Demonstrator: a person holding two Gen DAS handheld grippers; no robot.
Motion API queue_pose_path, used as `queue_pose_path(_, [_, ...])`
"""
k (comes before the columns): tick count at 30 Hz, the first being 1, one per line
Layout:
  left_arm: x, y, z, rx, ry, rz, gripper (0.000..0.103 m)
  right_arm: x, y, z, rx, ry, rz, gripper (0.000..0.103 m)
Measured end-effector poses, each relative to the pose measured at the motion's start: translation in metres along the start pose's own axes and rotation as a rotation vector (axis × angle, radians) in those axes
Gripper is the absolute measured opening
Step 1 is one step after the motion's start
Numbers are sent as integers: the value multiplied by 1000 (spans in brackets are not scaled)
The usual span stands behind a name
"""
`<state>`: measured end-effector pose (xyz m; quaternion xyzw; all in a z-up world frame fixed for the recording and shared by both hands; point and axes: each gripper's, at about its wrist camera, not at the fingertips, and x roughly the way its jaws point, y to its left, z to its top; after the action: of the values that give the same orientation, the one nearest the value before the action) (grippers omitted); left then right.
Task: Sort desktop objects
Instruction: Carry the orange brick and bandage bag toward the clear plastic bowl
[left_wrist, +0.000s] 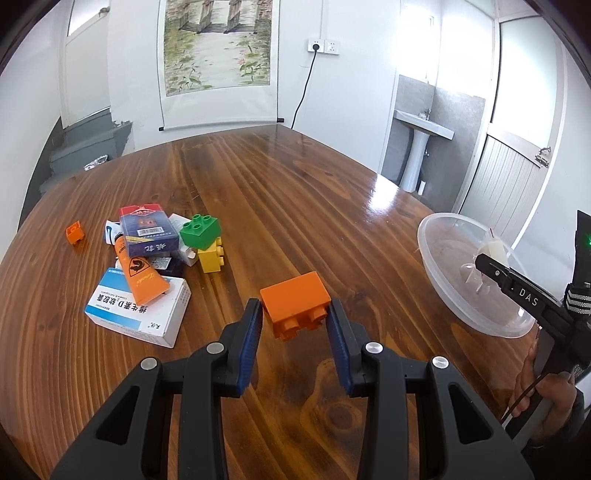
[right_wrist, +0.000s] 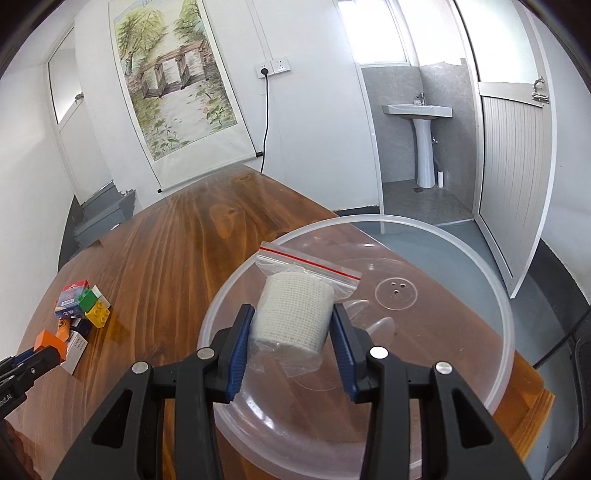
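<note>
Right wrist view: right gripper (right_wrist: 291, 332) clamping bagged white gauze roll (right_wrist: 293, 317) above clear plastic bowl (right_wrist: 509, 332), release seemingly next; left gripper (left_wrist: 294, 321) pinching orange plastic brick (left_wrist: 295, 299), lifted between its pads, bowl off right, probably next.

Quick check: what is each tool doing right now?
Left tool: closed on the orange block.
Right tool: closed on the bagged gauze roll, over the clear bowl.
</note>
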<state>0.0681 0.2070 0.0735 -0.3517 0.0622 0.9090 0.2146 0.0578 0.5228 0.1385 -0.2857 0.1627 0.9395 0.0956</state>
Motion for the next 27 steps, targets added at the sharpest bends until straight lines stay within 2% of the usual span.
queue_pose_path(14, [11,-35,9,58,21,-27,39,0,-37,-2,42,5,-25,45])
queue_pose_path(19, [14,-40,16,60,23,-62,39,-8,-38,0,50,-20,-6,45])
queue_pose_path(27, [23,-55,38,72,14,-137,39,-14,-42,5,25,-43,-35,45])
